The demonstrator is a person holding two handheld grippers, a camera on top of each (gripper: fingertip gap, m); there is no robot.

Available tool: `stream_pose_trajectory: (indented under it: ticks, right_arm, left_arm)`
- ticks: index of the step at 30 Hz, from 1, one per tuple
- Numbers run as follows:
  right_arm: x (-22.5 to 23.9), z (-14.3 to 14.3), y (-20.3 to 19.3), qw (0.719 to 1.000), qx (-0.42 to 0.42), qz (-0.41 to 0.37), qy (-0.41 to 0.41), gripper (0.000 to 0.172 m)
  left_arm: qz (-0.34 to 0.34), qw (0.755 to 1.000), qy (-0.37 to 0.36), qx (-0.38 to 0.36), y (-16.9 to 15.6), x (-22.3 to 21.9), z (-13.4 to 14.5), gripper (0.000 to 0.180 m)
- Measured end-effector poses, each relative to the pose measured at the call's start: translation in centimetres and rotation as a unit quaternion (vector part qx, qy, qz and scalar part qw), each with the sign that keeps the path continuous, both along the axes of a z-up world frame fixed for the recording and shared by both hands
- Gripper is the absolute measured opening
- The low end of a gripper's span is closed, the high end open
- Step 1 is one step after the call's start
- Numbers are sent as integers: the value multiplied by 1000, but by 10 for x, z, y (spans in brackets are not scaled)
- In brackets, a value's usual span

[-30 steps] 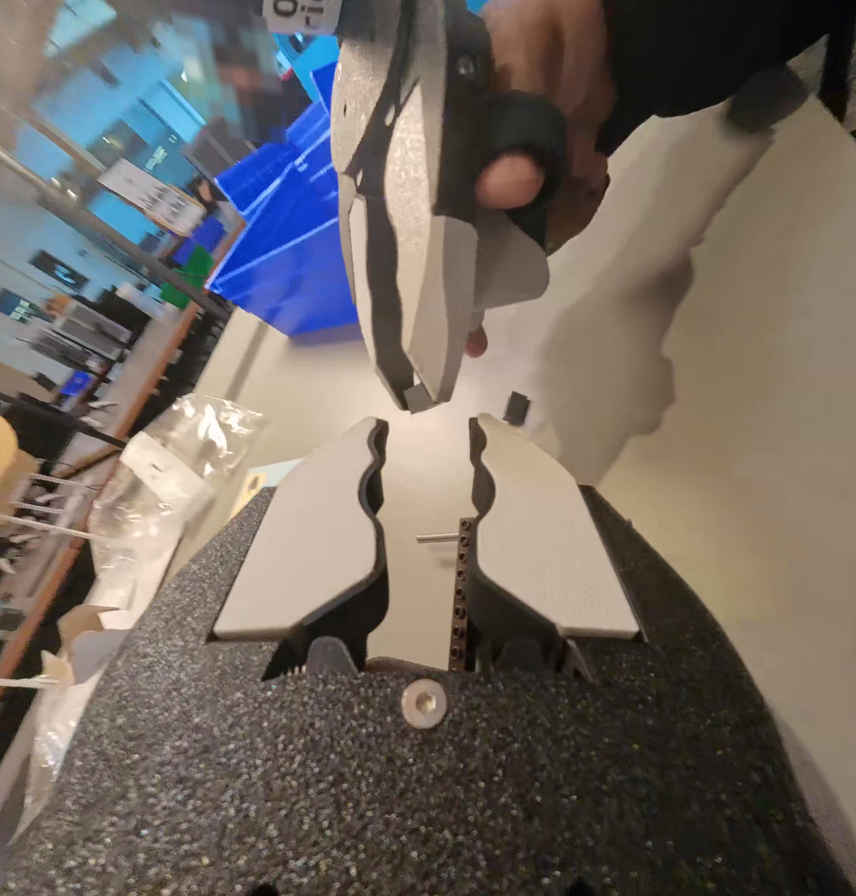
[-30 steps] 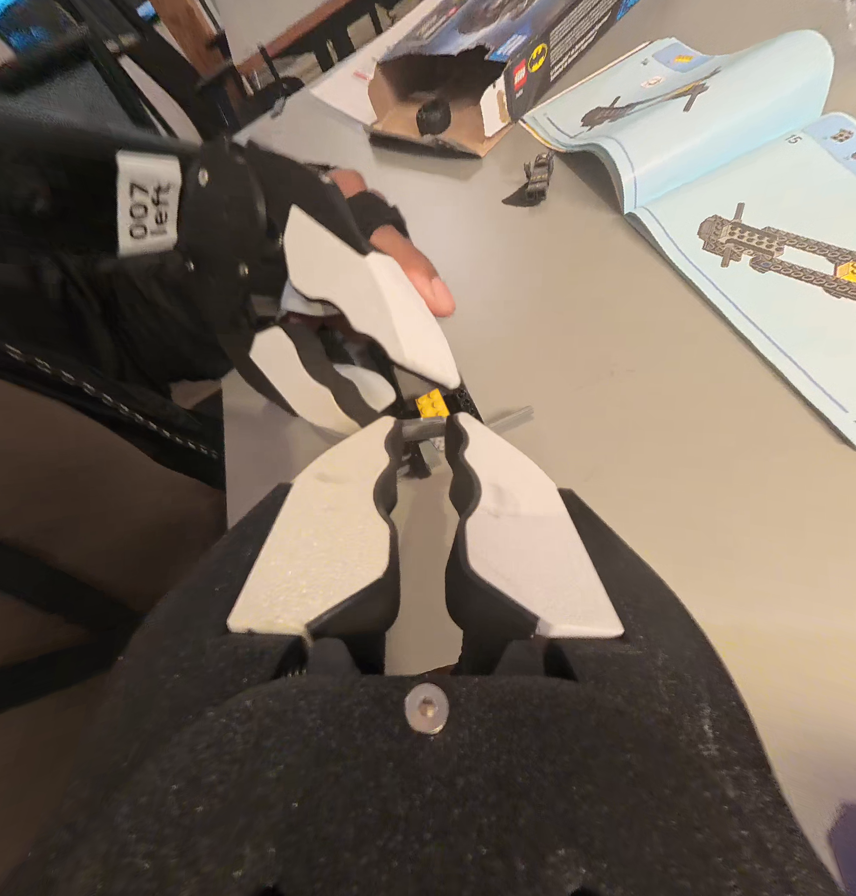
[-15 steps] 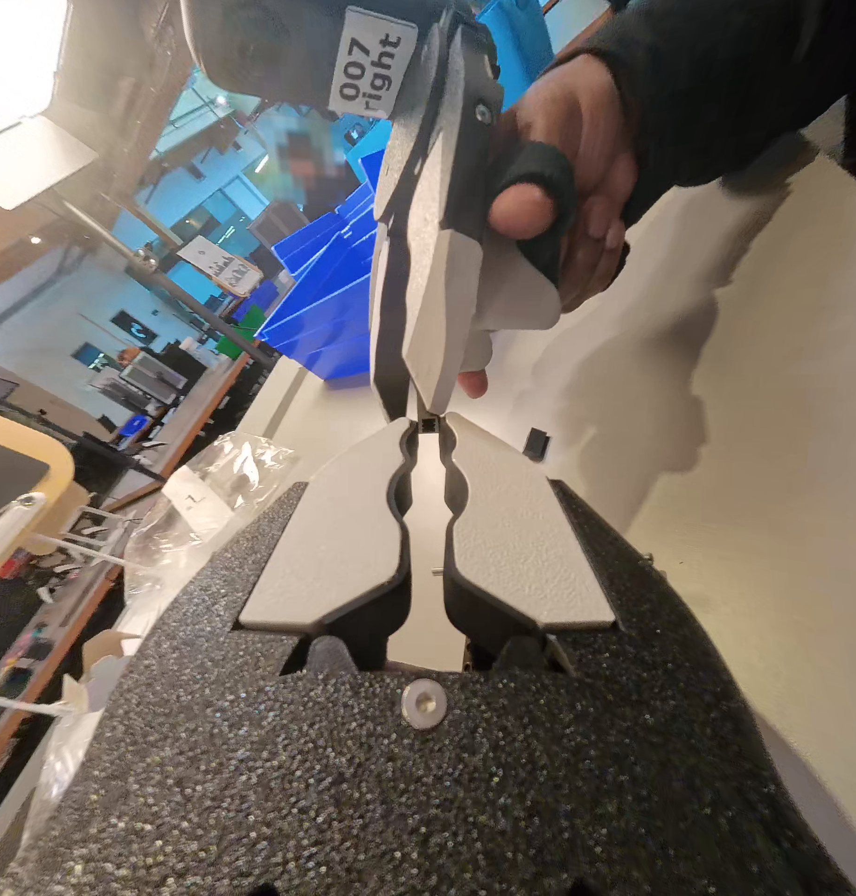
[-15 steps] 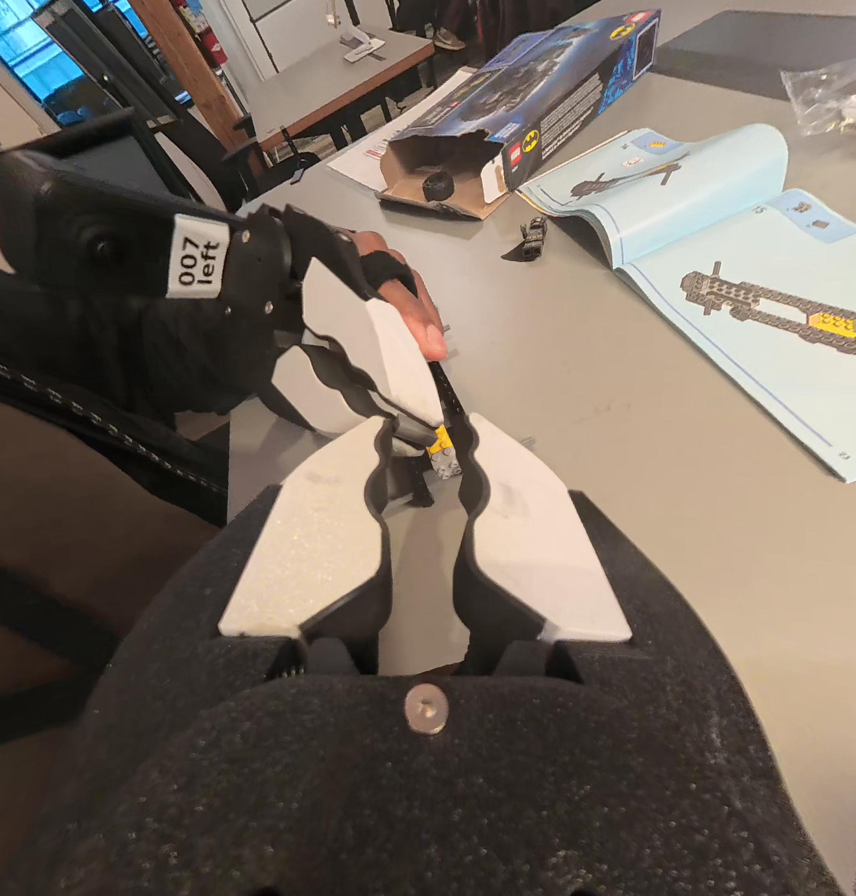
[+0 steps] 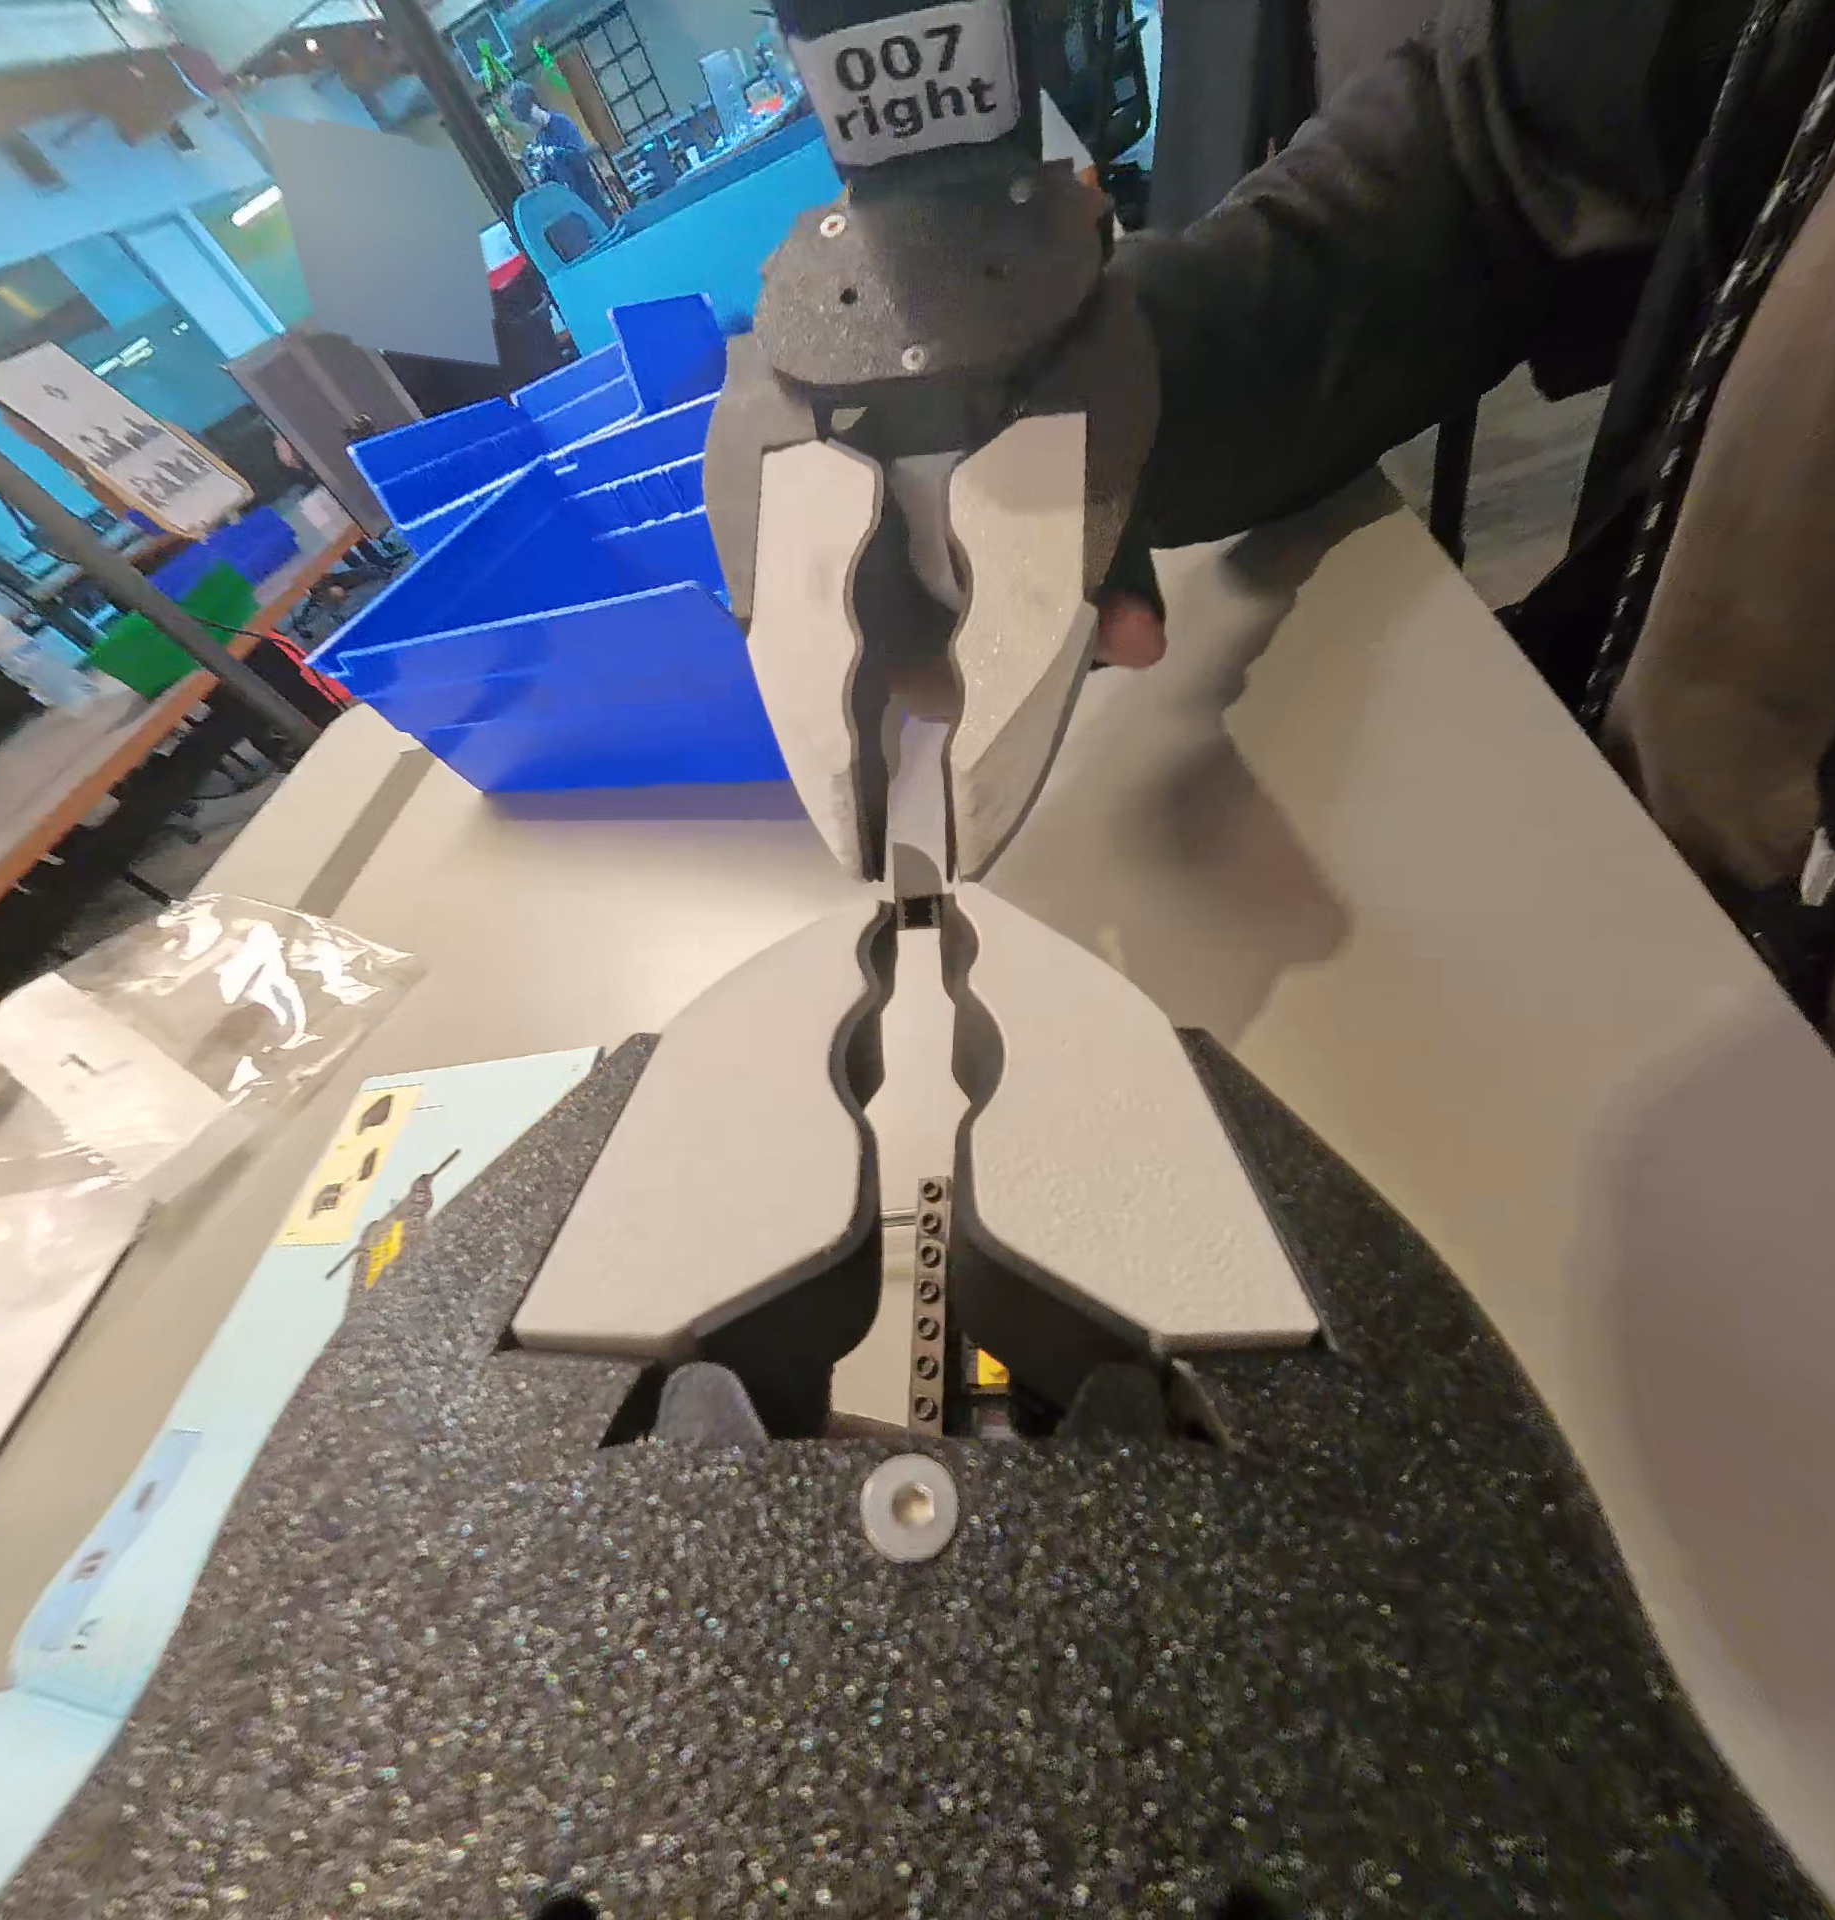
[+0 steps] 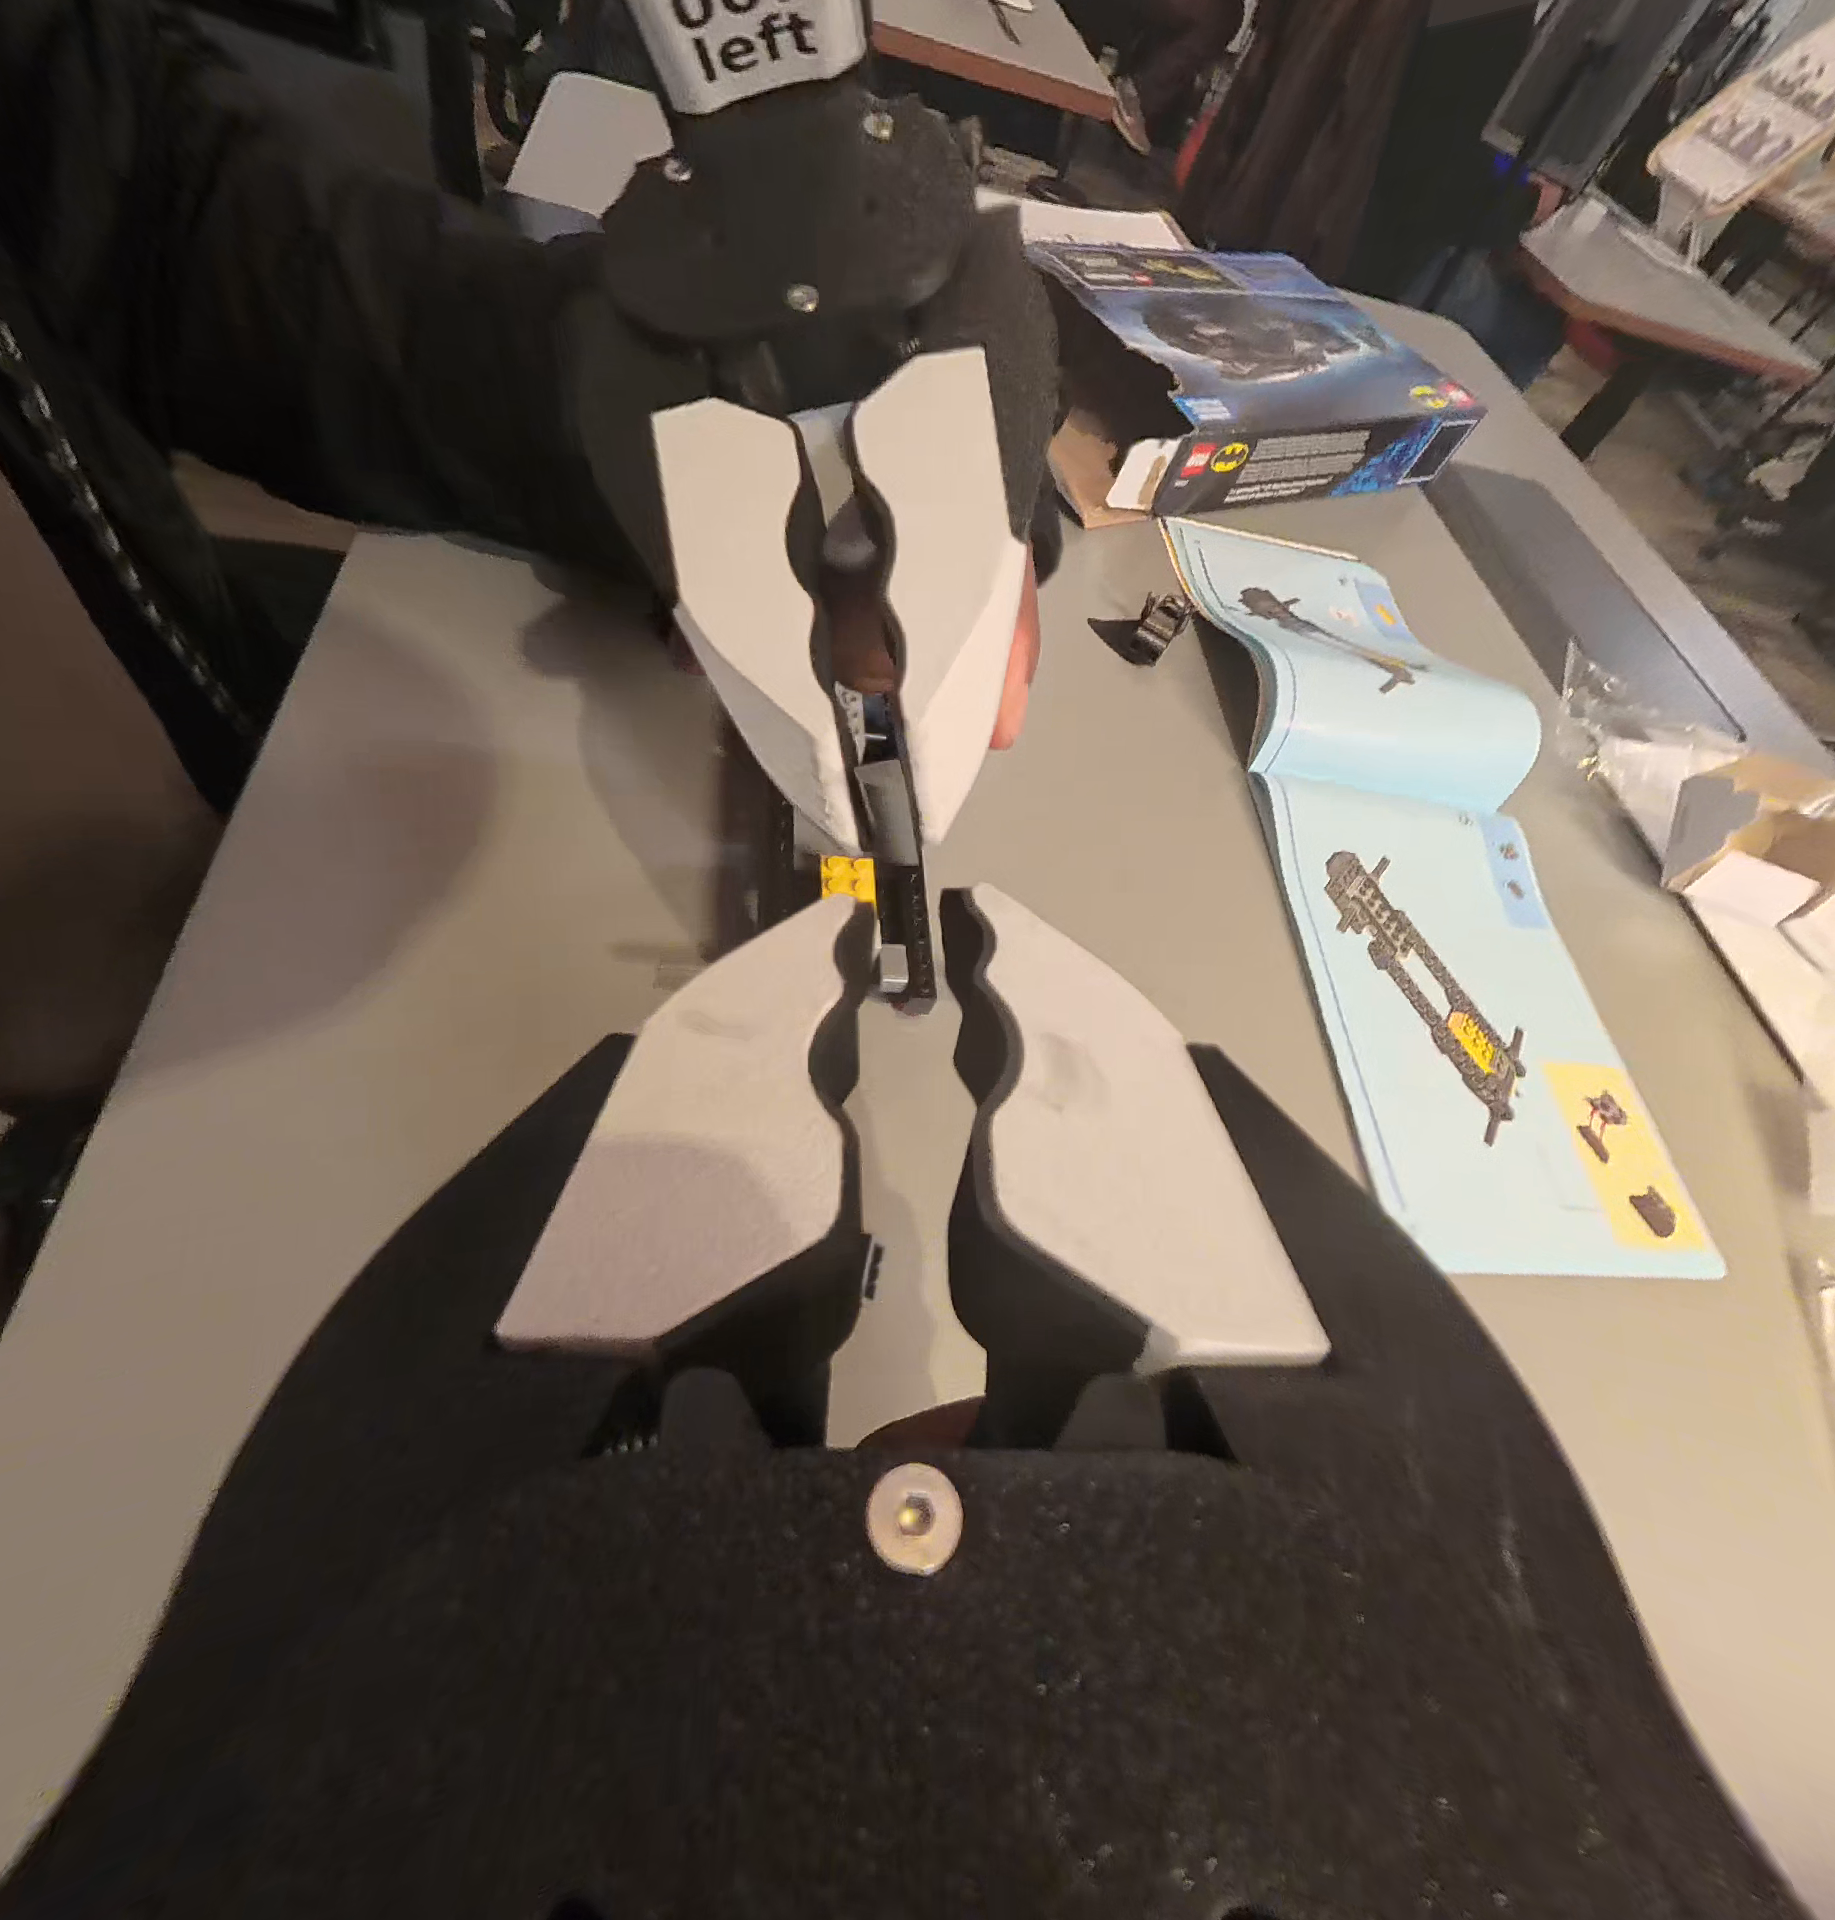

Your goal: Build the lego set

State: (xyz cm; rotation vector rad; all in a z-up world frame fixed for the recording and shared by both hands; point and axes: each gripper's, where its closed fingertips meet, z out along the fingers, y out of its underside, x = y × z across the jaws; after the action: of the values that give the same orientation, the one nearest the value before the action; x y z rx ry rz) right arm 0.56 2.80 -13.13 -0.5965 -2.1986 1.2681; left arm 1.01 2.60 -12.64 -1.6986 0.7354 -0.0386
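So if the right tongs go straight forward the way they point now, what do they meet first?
Most likely the black brick assembly already between the right tongs' tips, and just behind it the left tongs that clamp it. The two pairs stand nearly tip to tip, though exact depth is unclear.

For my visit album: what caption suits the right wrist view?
Two handheld grippers meet over a black brick beam beside an open instruction booklet.

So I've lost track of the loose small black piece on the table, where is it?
In the right wrist view the small black piece lies on the grey table, between the left gripper and the open instruction booklet, below the torn box.
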Motion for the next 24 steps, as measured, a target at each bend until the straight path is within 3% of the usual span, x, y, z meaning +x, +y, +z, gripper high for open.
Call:
stream_pose_trajectory:
  ticks: [24]
  right_arm:
    - [2,-7,-5,999,11,29,28,4]
  left_arm:
    - [3,1000,-6,-12,2,5,-11,8]
